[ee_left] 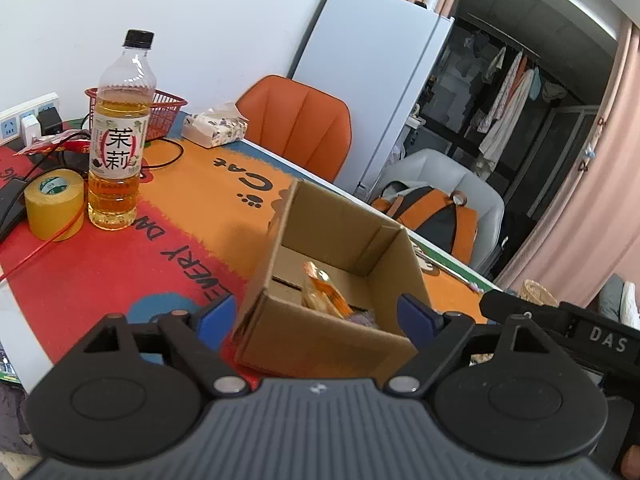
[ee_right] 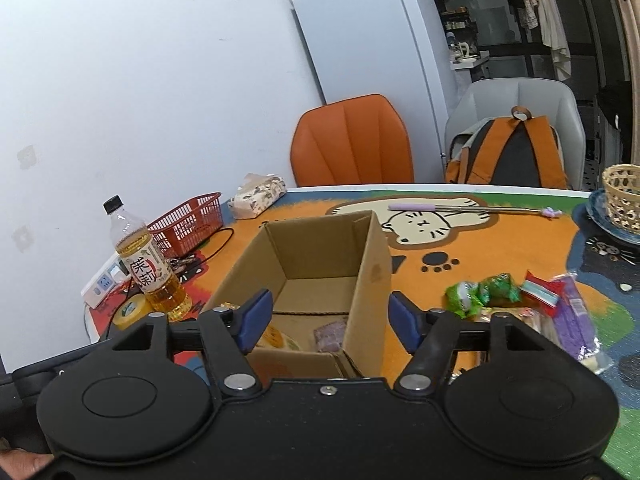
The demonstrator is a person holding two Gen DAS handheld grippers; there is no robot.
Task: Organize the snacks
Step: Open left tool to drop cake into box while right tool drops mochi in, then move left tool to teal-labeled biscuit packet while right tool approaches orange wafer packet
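An open cardboard box point(ee_left: 344, 236) stands on the cartoon-cat table mat; it also shows in the right wrist view point(ee_right: 320, 248). Inside lie an orange snack packet point(ee_left: 326, 292) and a purple packet point(ee_right: 330, 334), with a yellowish packet point(ee_right: 278, 338) beside it. My left gripper point(ee_left: 316, 314) is open and empty, just above the box's near wall. My right gripper point(ee_right: 330, 320) is open and empty, over the box's near end. Loose snacks lie on the mat right of the box: green packets point(ee_right: 482, 294), a red packet point(ee_right: 540, 290) and a purple packet point(ee_right: 572, 320).
A tea bottle point(ee_left: 118, 132) and a yellow tape roll point(ee_left: 54, 204) stand to the left, with a red basket point(ee_left: 162, 110), tissue box point(ee_left: 216, 126), power strip and cables behind. A woven basket point(ee_right: 622, 196) sits far right. Orange chair point(ee_right: 352, 142) and backpack point(ee_right: 508, 152) are beyond the table.
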